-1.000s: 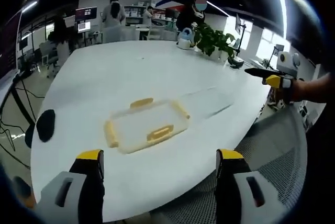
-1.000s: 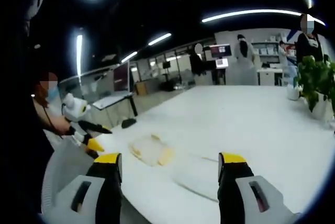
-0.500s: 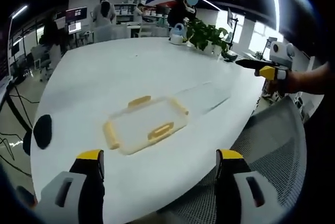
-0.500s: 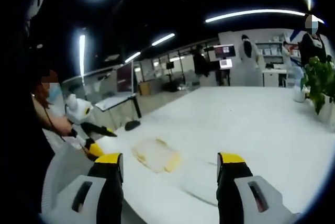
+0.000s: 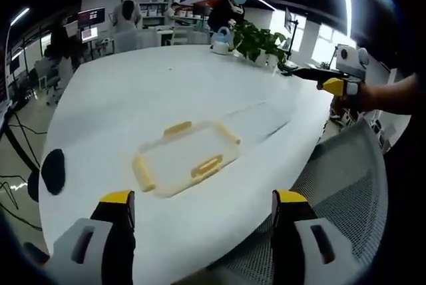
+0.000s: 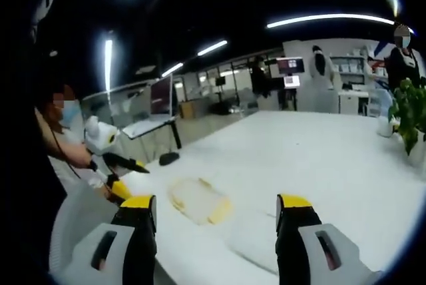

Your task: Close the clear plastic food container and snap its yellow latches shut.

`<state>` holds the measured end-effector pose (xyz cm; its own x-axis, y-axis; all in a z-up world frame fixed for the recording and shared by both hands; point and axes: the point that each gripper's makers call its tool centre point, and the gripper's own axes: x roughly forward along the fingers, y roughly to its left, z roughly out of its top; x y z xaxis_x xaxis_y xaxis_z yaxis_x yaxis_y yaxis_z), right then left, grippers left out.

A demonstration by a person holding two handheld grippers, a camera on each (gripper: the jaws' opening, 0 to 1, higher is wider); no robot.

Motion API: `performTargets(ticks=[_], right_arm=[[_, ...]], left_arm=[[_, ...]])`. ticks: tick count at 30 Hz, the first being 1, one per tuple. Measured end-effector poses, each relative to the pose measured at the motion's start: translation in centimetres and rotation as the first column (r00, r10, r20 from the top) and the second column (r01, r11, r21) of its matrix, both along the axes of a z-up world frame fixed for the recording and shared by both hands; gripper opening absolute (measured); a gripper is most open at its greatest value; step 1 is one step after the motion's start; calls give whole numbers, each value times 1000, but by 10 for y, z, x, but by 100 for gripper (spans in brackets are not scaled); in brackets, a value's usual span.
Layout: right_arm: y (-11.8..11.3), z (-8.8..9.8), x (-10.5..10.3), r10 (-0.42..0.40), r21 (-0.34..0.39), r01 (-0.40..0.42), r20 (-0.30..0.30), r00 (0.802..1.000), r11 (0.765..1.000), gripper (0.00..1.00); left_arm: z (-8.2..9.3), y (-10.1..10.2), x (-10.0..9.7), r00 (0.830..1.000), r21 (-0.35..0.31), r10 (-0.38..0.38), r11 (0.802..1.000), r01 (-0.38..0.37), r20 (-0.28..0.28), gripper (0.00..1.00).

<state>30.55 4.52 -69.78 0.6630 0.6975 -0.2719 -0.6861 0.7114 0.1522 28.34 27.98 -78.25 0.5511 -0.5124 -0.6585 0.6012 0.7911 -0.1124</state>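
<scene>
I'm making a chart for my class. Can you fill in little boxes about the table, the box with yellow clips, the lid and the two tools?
Table: white table, large and rounded
Container: clear container with yellow latches, lying flat near the table's edge
Lid: clear lid, flat on the table beside the container
Left tool: open, above the table edge, holding nothing
Right tool: open, holding nothing
Plant: green plant at the far side

An open-plan office: monitors (image 5: 91,17) (lit), desks (image 6: 148,127), big white table (image 5: 133,92).

white table (image 5: 166,92) | potted plant (image 5: 261,44) | mesh chair (image 5: 339,185) | monitors (image 6: 291,65)
</scene>
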Motion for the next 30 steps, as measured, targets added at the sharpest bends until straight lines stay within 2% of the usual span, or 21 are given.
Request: performTargets(ticks=[2,9,15,30], right_arm=[[3,0,2,12,-10,-12,4,1000,1000,73],[14,3,5,52,-23,-52,10,999,998,72],[22,3,5,77,-32,-77,7,997,997,72],[34,2,10,119,-49,-118,7,993,992,71]], left_arm=[[1,3,3,1000,-1,5,1000,-5,6,88],[0,7,6,1000,6,-14,1000,14,2,87],[-1,5,5,998,-24,-64,998,63,-29,86],[-2,17,17,994,23,-109,994,109,-24,86]])
